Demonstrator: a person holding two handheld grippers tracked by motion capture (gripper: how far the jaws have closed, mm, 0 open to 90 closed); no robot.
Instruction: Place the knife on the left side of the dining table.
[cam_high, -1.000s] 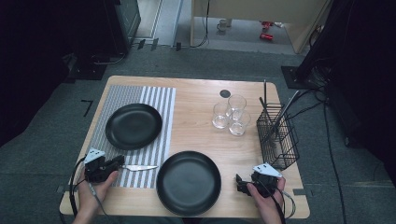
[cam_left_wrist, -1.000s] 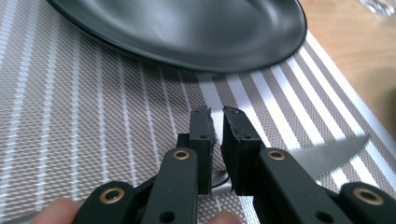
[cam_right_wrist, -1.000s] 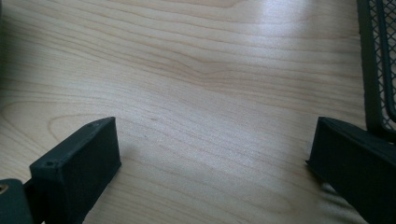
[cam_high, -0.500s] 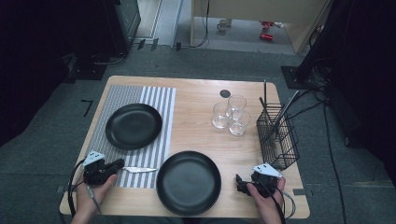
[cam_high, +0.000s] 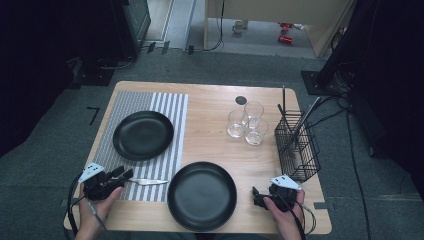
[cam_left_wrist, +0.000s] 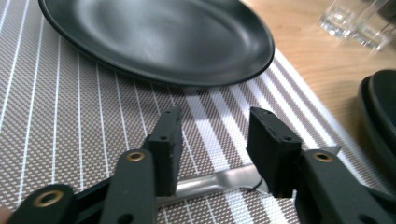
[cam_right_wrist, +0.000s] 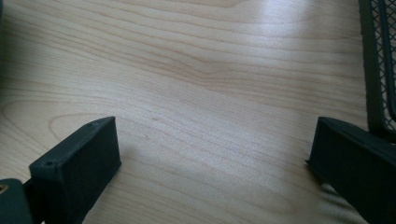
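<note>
Left gripper (cam_left_wrist: 215, 154): jaws just opening, part-spread, pads clear of butter knife (cam_high: 147, 182) lying on striped placemat (cam_high: 165, 107) at table's near left edge. Knife looks placed beside plate (cam_high: 202, 195); remaining: back away. Right gripper (cam_right_wrist: 212, 170) wide open, empty.

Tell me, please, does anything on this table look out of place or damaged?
Nothing looks damaged or spilled. One oddity: the front black plate sits on bare wood while only the other plate has the striped mat. The knife lies flat beside it.
</note>
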